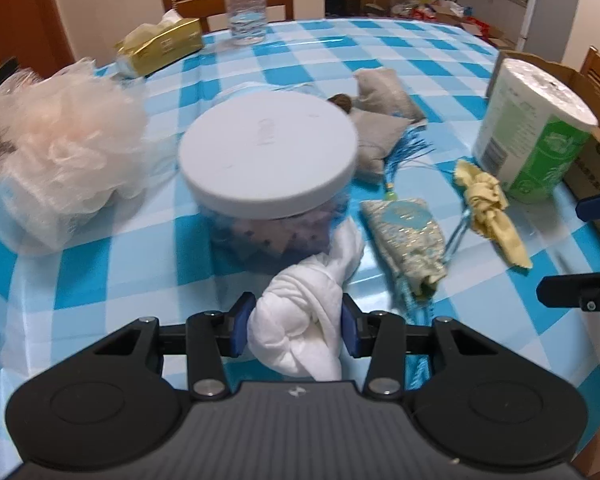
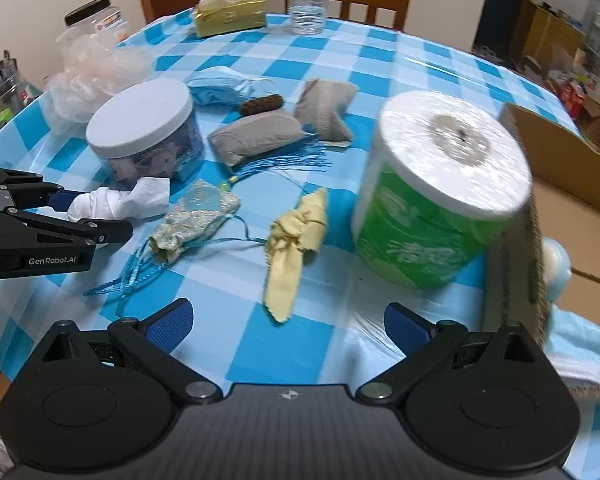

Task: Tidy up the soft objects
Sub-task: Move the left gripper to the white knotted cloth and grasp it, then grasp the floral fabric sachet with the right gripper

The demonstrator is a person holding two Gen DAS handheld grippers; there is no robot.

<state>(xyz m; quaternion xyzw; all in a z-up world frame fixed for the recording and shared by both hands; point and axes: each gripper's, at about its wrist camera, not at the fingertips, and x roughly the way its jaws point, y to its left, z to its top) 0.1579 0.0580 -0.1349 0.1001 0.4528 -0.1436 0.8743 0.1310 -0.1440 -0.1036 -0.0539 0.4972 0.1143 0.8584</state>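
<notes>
A knotted white cloth (image 1: 300, 320) lies on the blue checked tablecloth just in front of a white-lidded jar (image 1: 268, 152). My left gripper (image 1: 295, 328) is shut on it, with both blue pads pressed into its sides; the right wrist view shows this gripper (image 2: 70, 212) at the far left with the white cloth (image 2: 116, 200) sticking out of it. My right gripper (image 2: 290, 322) is open and holds nothing. A knotted yellow cloth (image 2: 296, 236) lies just beyond its fingertips. A brocade sachet (image 2: 196, 216) with blue cords lies between the two cloths.
A wrapped toilet roll (image 2: 440, 192) stands beside an open cardboard box (image 2: 560, 160) at the right that holds light blue soft items. Two grey pillows (image 2: 256, 136), a blue mask (image 2: 220, 88), a pink bath pouf (image 1: 68, 136), a tissue pack (image 1: 160, 44) and a water bottle (image 1: 246, 0) lie farther back.
</notes>
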